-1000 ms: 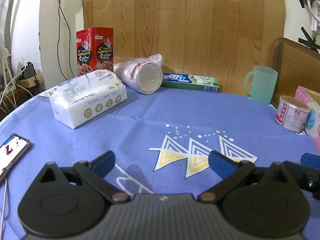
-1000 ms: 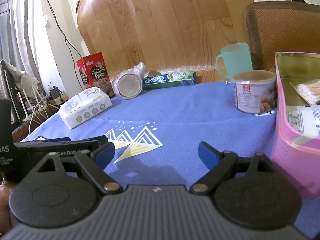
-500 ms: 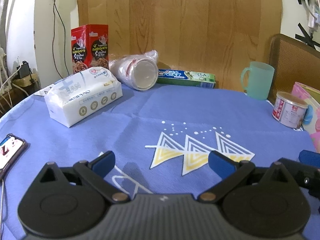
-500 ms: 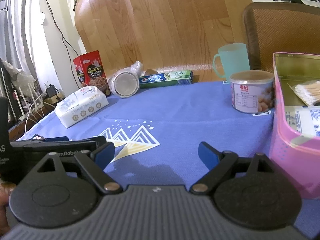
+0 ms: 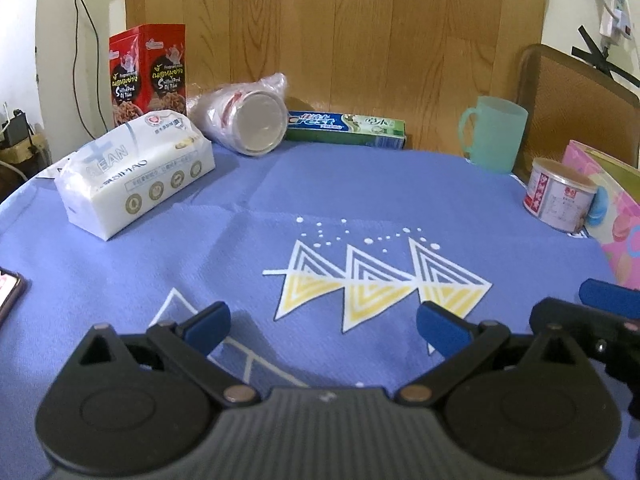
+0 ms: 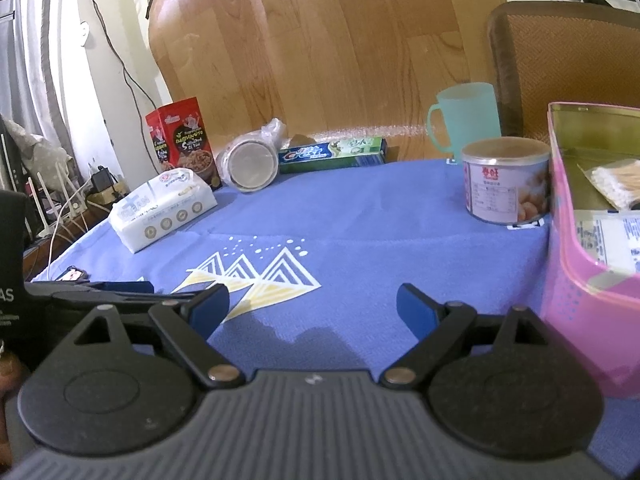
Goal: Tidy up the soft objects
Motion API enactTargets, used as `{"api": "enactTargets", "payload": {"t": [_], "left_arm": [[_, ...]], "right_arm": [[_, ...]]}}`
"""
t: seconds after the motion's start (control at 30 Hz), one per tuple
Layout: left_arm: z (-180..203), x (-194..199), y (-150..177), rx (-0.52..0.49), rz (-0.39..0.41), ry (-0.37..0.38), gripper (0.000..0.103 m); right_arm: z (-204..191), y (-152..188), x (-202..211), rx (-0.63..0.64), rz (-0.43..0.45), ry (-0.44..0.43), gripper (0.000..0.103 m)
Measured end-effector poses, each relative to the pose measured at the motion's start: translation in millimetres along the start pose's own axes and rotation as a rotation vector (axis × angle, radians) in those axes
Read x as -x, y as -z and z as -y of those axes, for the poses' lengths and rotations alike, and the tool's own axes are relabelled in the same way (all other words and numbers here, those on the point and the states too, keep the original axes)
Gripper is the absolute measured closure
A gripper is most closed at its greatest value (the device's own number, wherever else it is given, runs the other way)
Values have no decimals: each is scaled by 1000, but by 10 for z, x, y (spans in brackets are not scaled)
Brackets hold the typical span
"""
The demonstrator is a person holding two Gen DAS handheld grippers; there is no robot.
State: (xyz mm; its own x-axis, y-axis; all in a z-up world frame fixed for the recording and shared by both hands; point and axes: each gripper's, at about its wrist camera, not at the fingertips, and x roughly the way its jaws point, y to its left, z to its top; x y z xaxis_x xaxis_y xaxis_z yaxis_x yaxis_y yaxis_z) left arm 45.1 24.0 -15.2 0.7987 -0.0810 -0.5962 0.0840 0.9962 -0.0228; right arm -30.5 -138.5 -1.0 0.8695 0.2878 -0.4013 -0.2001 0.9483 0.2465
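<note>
Left wrist view: left hand-held gripper (image 5: pixel 322 326) spread wide and empty, low over the blue-clothed table (image 5: pixel 360 192).
Right wrist view: right hand-held gripper (image 6: pixel 312 306) also spread and empty, just beside the pink tin box (image 6: pixel 576 280) at its right.
Soft item: white tissue pack (image 5: pixel 134 178) lies flat at far left of the table, in front of the red snack box (image 5: pixel 148 74) and beside a bagged stack of cups (image 5: pixel 244 120).
Doing the step well: probably reach for the pack; squeeze its short sides gently, since it will give, and lift clear of the cups.
Hard to see: pink tin is cut off at the frame edge; its contents only partly show. A phone (image 5: pixel 8 292) is half out of frame.
</note>
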Motion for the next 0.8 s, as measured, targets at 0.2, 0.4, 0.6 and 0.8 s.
{"api": "enactTargets", "payload": {"t": [0.2,0.4,0.6,0.8], "left_arm": [[22,-30,-10,-12,-19,-12,0],[36,-46,-17,-34,-31,-21,0],[13,-38,-26,-10,-20,-24,0],[-23,26,-23,26,36,-81,0]], "right_arm": [[-3,7,9,0,4,0,10],[0,8,12,1,3,0,10],[-2,4,16,6,3,0,10],[-11,6,9,11,1,4,10]]}}
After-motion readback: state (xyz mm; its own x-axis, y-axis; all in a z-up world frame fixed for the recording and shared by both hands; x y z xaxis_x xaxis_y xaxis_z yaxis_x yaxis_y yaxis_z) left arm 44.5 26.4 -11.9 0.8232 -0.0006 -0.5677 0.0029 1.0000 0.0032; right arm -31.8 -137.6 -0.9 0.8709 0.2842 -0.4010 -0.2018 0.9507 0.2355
